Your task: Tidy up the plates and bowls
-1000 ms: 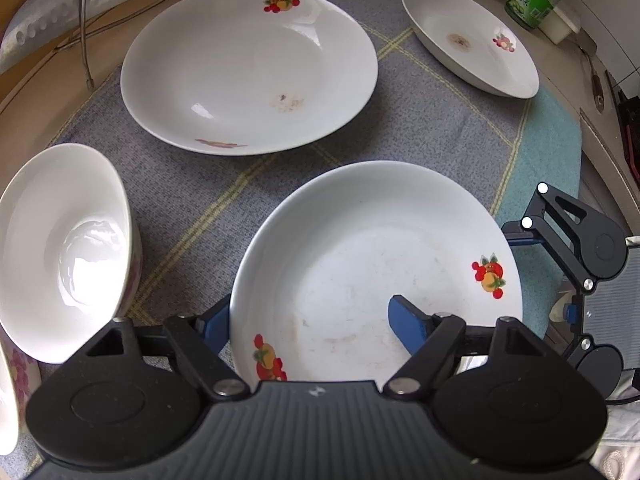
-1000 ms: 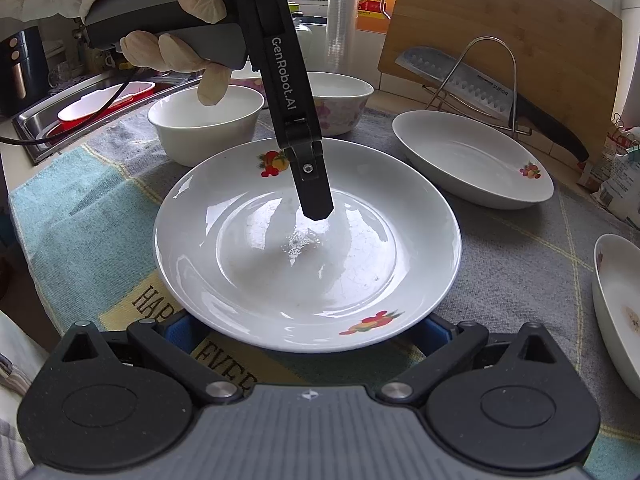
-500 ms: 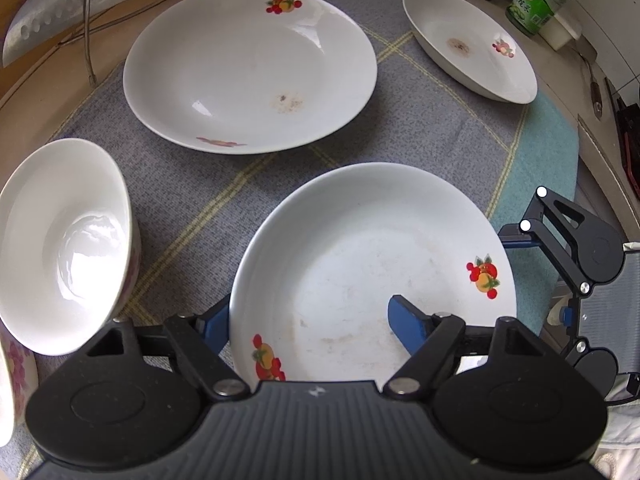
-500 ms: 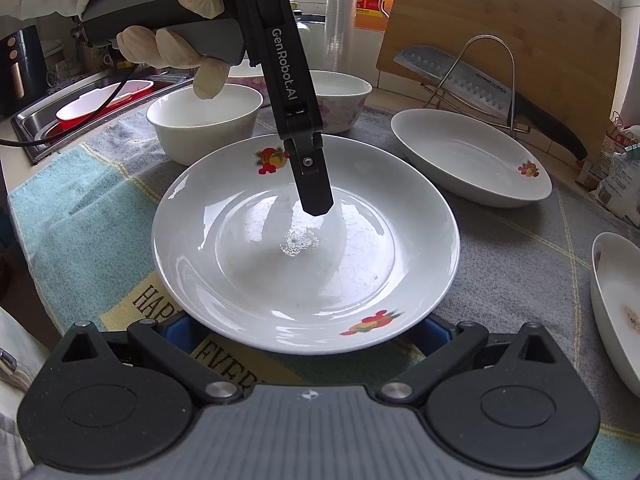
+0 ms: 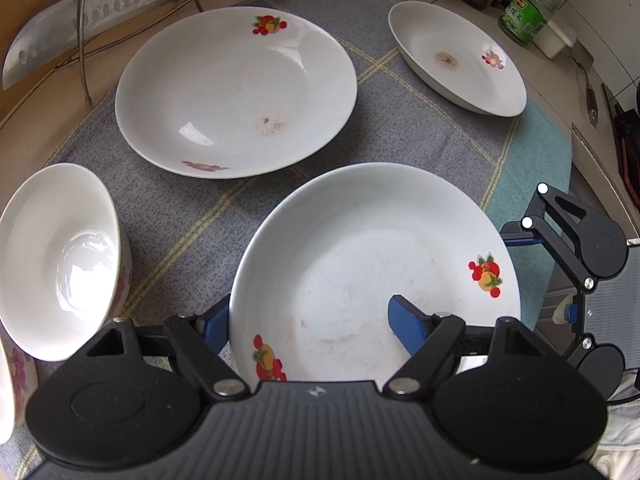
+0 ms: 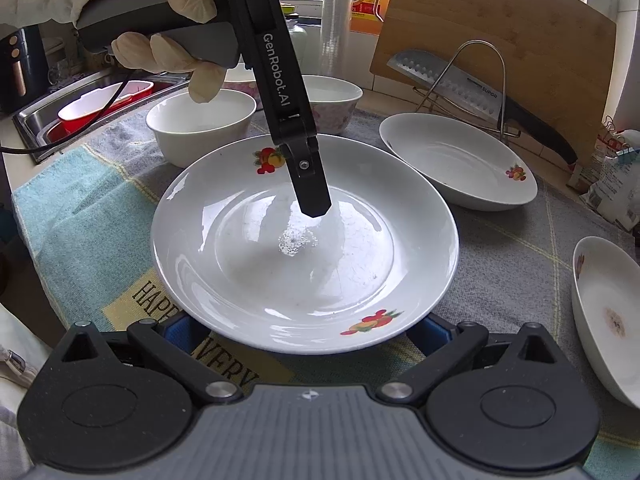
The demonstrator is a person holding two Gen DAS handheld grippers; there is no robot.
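A white plate with fruit decals point(image 5: 376, 264) lies on the grey cloth, also in the right wrist view point(image 6: 304, 240). My left gripper point(image 5: 312, 324) is open and straddles its near rim, one blue finger point(image 5: 406, 326) over the plate, the other outside. In the right wrist view that finger point(image 6: 310, 184) hangs over the plate's middle. My right gripper point(image 6: 298, 330) is open, its fingers below the plate's opposite rim, mostly hidden. A second plate point(image 5: 236, 92) and a third point(image 5: 456, 56) lie beyond. A white bowl point(image 5: 60, 260) stands left.
A knife on a wire rack point(image 6: 472, 88) leans against a wooden board point(image 6: 500, 28). Two bowls point(image 6: 200, 124) stand behind the plate. A sink with a red tray point(image 6: 100, 104) is at left. Jars point(image 5: 524, 12) line the counter edge.
The held plate looks slightly higher and nearer the second plate. Both grippers keep their places at its rim.
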